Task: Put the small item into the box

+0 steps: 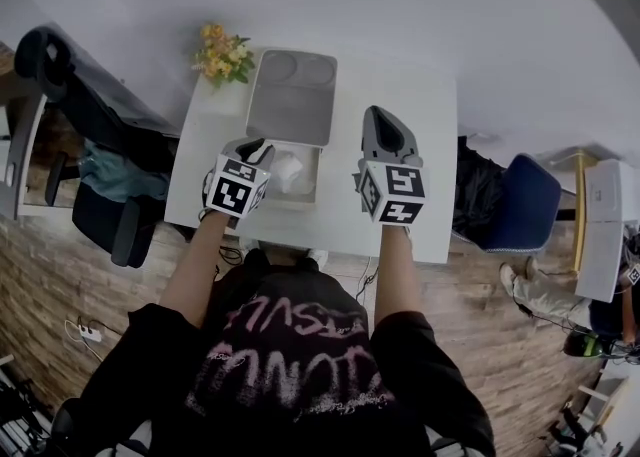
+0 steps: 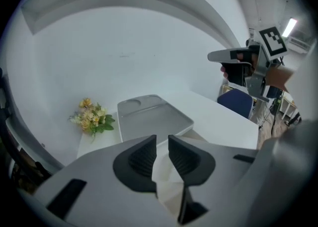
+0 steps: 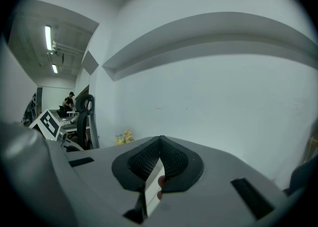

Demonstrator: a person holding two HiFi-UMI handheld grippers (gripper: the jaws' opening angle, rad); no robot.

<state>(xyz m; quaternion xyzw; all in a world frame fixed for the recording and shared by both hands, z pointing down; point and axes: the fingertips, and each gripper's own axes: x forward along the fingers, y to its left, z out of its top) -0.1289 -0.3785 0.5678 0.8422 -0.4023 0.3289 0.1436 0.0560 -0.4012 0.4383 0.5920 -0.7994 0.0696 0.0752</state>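
My right jaws [image 3: 160, 139] are pressed together at the tips on the small item [image 3: 153, 185], a thin, flat white piece with a spot of red on its right face. It stands on edge between the pads and reaches back toward the camera. In the head view this right gripper [image 1: 385, 130] hangs above the right half of the white desk [image 1: 432, 145], off to the right of the box [image 1: 288, 202], so the item is up in my grip and not in the box.

My left jaws [image 2: 162, 139] stand only a little apart, with a narrow gap between the ribbed pads. Crumpled white paper [image 2: 166, 171] shows in that gap, and I cannot tell whether the pads touch it. From above, the left gripper [image 1: 262, 153] sits at the near left corner of the box, pointing in over it.

The box lies open near the middle of the desk. Its grey lid [image 1: 292, 97] is thrown back on the far side and lies flat. The white paper [image 1: 290, 170] fills the inside. A small bunch of yellow flowers [image 1: 222, 53] stands at the far left corner of the desk, just left of the lid.
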